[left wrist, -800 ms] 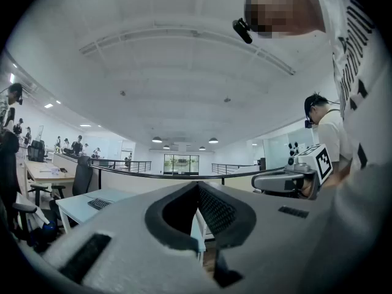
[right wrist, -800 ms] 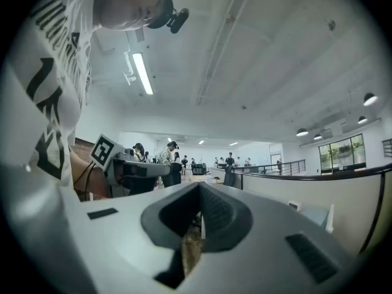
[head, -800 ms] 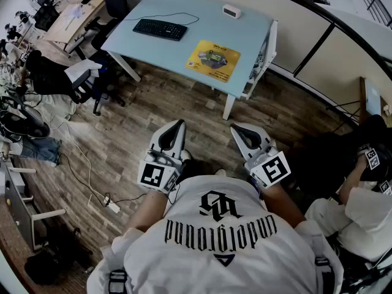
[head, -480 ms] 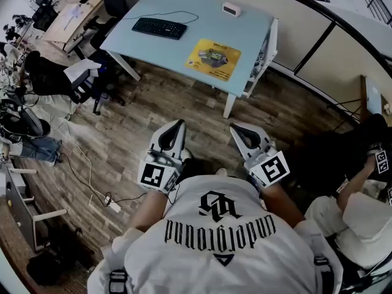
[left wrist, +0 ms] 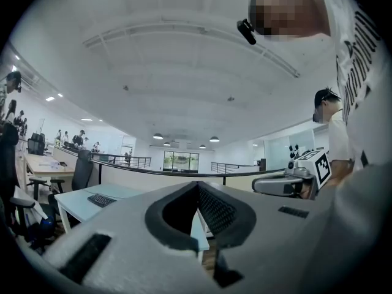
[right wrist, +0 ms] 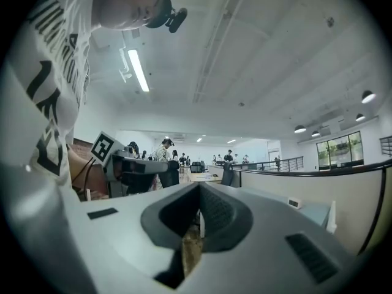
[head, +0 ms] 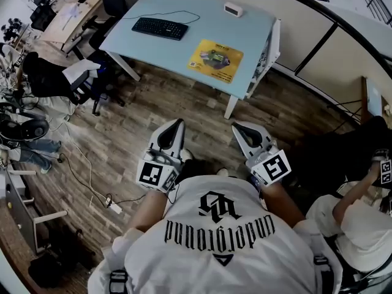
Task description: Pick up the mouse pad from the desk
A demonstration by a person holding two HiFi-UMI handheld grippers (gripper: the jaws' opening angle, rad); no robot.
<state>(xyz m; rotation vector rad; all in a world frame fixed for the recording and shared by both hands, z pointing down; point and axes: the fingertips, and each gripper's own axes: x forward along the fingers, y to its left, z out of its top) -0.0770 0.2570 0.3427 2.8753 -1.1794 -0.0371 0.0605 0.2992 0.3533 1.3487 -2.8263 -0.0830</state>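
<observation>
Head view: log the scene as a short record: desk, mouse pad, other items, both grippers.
desk: light blue, across the wood floor
mouse pad: yellow, flat on the desk, untouched
other items: black keyboard, small white device
left gripper: shut, empty, short of the desk
right gripper: shut, empty, short of the desk

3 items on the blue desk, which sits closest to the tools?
The yellow mouse pad, by the near edge of the desk. The black keyboard lies further left; the white box sits at the far edge.
</observation>
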